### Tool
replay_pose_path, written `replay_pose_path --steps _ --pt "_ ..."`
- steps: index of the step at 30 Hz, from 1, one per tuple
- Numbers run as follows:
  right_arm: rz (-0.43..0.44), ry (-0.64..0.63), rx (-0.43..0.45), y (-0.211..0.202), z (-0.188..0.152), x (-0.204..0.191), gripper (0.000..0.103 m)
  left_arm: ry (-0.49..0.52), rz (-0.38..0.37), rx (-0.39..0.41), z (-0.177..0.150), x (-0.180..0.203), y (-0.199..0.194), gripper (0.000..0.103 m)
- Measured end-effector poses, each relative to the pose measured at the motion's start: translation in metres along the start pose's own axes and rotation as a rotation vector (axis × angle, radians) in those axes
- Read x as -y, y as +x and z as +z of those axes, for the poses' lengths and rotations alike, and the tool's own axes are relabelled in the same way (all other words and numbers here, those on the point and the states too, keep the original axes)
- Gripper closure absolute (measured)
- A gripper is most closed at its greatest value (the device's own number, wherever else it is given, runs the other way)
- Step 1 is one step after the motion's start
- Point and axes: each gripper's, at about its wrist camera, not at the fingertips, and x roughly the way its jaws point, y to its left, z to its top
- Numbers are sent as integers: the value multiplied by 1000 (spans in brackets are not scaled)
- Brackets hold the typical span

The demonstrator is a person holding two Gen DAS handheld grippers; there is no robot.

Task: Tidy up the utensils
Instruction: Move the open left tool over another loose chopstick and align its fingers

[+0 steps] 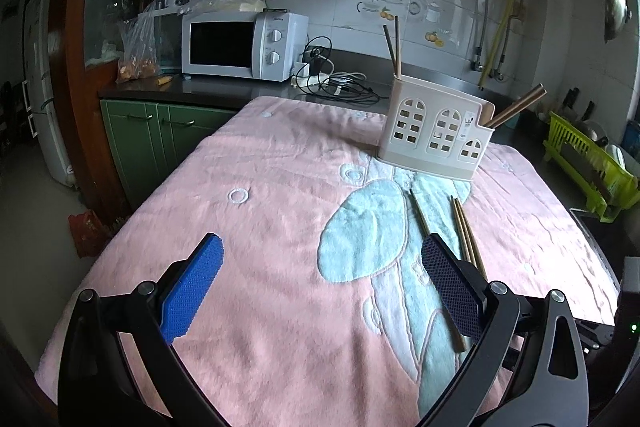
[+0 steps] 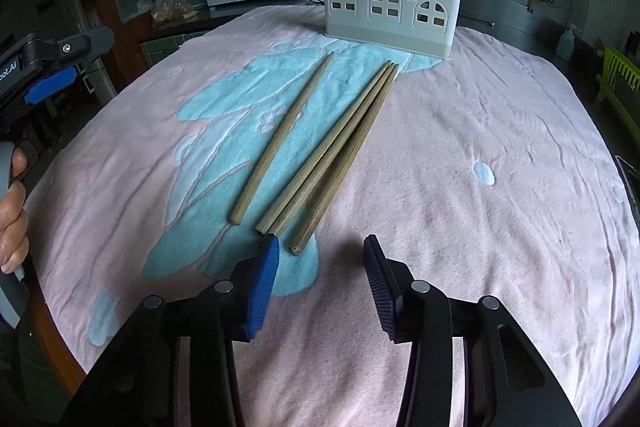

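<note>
Right wrist view showed your right gripper [image 2: 322, 251] low over the pink towel [image 2: 460, 155], its fingers spread wide and holding nothing. Four loose chopsticks [image 2: 320, 163] lay on the towel just ahead of the fingertips: one apart to the left, three bunched together, all pointing toward the white utensil holder [image 2: 390, 1]. The nearest ends sat just beside your blue left pad [image 2: 262, 283]. The holder stood upright at the far end of the table, with chopsticks standing in its left and right end compartments. Your left gripper [image 1: 322, 267] hovered above the towel to the left of the loose chopsticks, fingers wide apart and empty. A white microwave [image 1: 240, 45] sat on the counter behind.
</note>
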Motion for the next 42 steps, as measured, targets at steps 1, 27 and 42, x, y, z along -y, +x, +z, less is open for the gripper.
replay_pose_path --steps 1,27,42 --pt "-8 -2 0 0 0 -1 64 -1 1 -1 0 0 0 5" --pt "-84 49 16 1 5 8 93 50 -95 -93 -24 24 12 7" --pt "-63 110 15 -11 -10 38 95 141 -225 -299 -68 94 45 60"
